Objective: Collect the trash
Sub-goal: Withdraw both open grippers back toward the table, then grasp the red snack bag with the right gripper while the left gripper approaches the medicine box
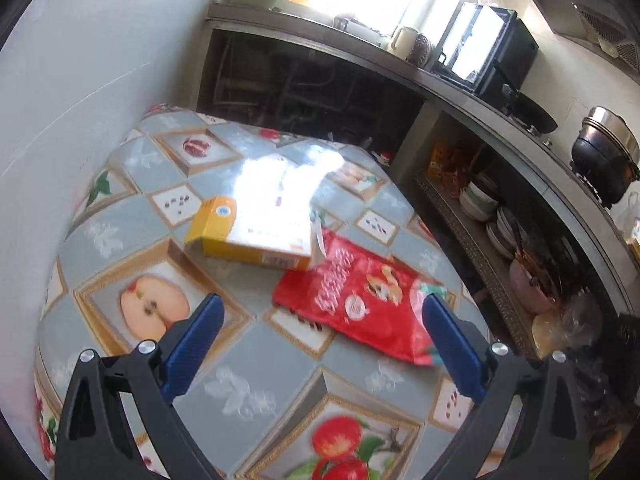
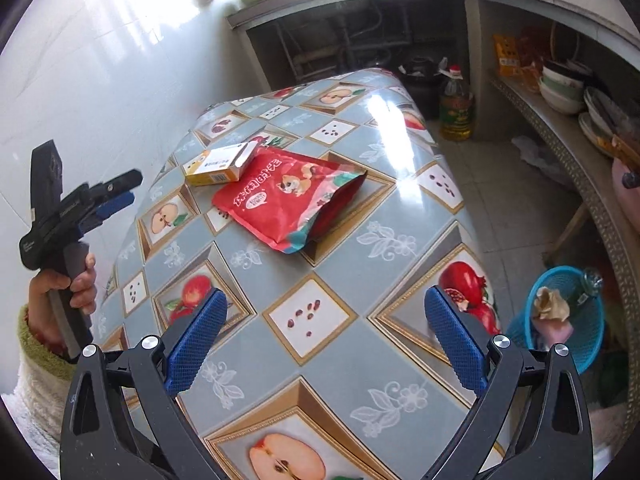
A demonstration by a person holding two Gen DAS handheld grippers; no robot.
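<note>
From the left wrist, the left gripper (image 1: 322, 322) is hovering over the bench (image 1: 256, 364) with its jaws spread wide and nothing between them. Just ahead, a yellow box (image 1: 250, 234) is lying flat, and a red snack bag (image 1: 360, 300) is lying beside it, its near corner tucked against the box's edge. The box looks like light, stiff cardboard, so a pinch across its narrow sides should hold. The bag looks thin, crinkly and slippery; its sealed edge is probably the safest place to grab.

Over to the right wrist: the right gripper (image 2: 326, 330) is also hanging wide open and empty, further back from the bag (image 2: 288, 200) and box (image 2: 220, 164), both sitting mid-bench (image 2: 360, 360). A hand (image 2: 66, 288) is holding the other tool at the left edge. Down on the floor to the right, a blue basket (image 2: 576, 344) is waiting with crumpled paper (image 2: 552, 304) and something pinkish already inside, likely the bin for this trash.
</note>
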